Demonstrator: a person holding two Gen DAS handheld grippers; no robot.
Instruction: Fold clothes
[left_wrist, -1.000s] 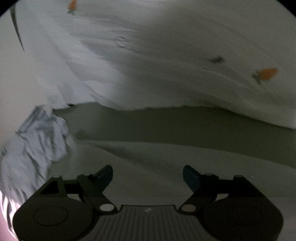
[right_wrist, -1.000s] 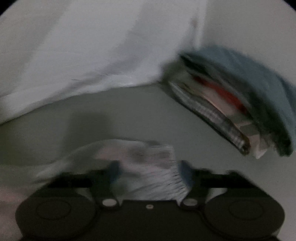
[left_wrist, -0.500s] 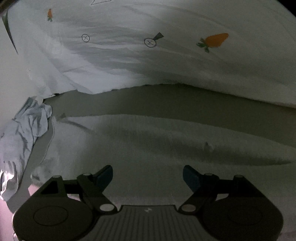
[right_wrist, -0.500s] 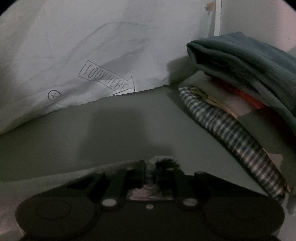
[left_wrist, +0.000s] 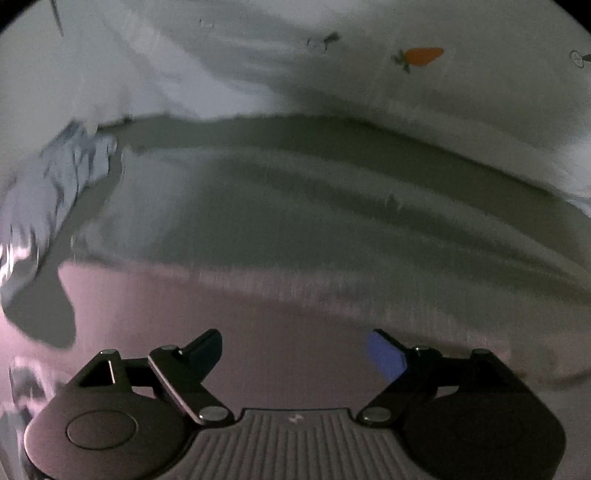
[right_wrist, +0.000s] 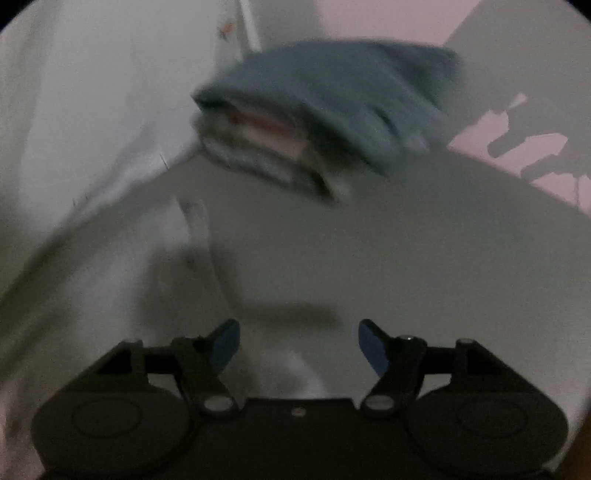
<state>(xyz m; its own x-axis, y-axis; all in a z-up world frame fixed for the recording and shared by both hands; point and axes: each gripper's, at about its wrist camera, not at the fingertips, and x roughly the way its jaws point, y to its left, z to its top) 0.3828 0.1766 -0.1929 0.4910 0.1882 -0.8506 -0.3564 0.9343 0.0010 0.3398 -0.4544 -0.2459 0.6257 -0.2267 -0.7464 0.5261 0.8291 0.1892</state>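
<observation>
Grey worktop (right_wrist: 406, 258); carrot-print white sheet (left_wrist: 461, 103) behind. Grey-green garment (left_wrist: 295, 206) lies flat before it, folded stack (right_wrist: 314, 122) alongside. My left tool (left_wrist: 293, 350) gapes empty; right tool (right_wrist: 299, 341), clamped on fabric before, now spread, released.

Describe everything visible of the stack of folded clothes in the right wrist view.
The stack of folded clothes is blurred. A thick teal-blue garment lies on top and drapes over the right side; beneath it show pale layers, a red-pink streak and a greyish bottom layer. It rests on the grey-green surface, close against the hanging white cloth; whether they touch is unclear. Neither gripper touches it.
</observation>
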